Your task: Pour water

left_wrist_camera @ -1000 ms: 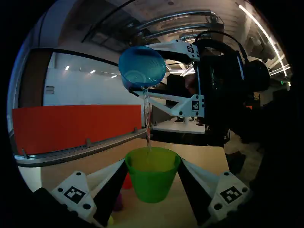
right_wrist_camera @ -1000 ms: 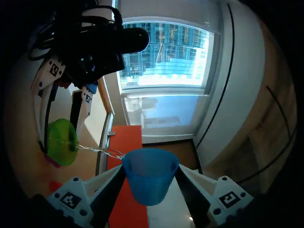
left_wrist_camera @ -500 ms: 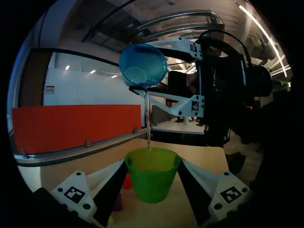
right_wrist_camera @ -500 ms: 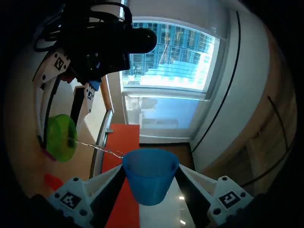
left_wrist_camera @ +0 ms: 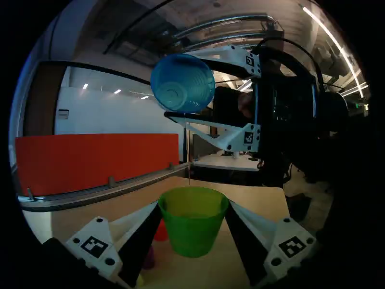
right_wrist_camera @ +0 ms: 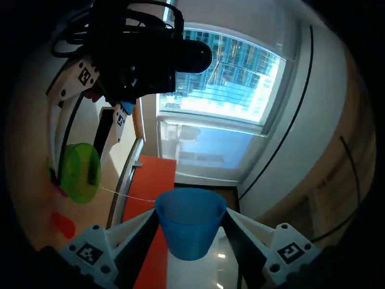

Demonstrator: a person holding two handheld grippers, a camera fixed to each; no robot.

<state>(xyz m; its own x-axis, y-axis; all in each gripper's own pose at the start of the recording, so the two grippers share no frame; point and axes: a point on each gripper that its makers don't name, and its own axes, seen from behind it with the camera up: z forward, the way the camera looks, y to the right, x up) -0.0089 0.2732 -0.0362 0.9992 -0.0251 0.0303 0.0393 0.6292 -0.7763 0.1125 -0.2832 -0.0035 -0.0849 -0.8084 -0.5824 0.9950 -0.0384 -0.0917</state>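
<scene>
My left gripper (left_wrist_camera: 192,229) is shut on an upright green cup (left_wrist_camera: 193,220) just above the wooden table (left_wrist_camera: 255,195). Straight above it the blue cup (left_wrist_camera: 182,83) lies tipped over on its side, mouth turned toward me, held between the fingers of the right gripper (left_wrist_camera: 204,86). A hair-thin thread of water (left_wrist_camera: 187,149) falls from the blue rim into the green cup. In the right gripper view my right gripper (right_wrist_camera: 191,236) is shut on the blue cup (right_wrist_camera: 190,229), and the green cup (right_wrist_camera: 80,172) sits at the left in the left gripper (right_wrist_camera: 79,144).
An orange panel (left_wrist_camera: 96,159) and a metal rail (left_wrist_camera: 110,185) run along the table's far side. Small red (left_wrist_camera: 161,232) and purple (left_wrist_camera: 148,257) objects lie on the table beside the green cup. A large window (right_wrist_camera: 216,91) is behind the cups in the right gripper view.
The blue cup has tipped further, its mouth swinging more toward the left gripper's camera. The water stream has thinned from a clear flow to a fine thread. The green cup has stayed still.
</scene>
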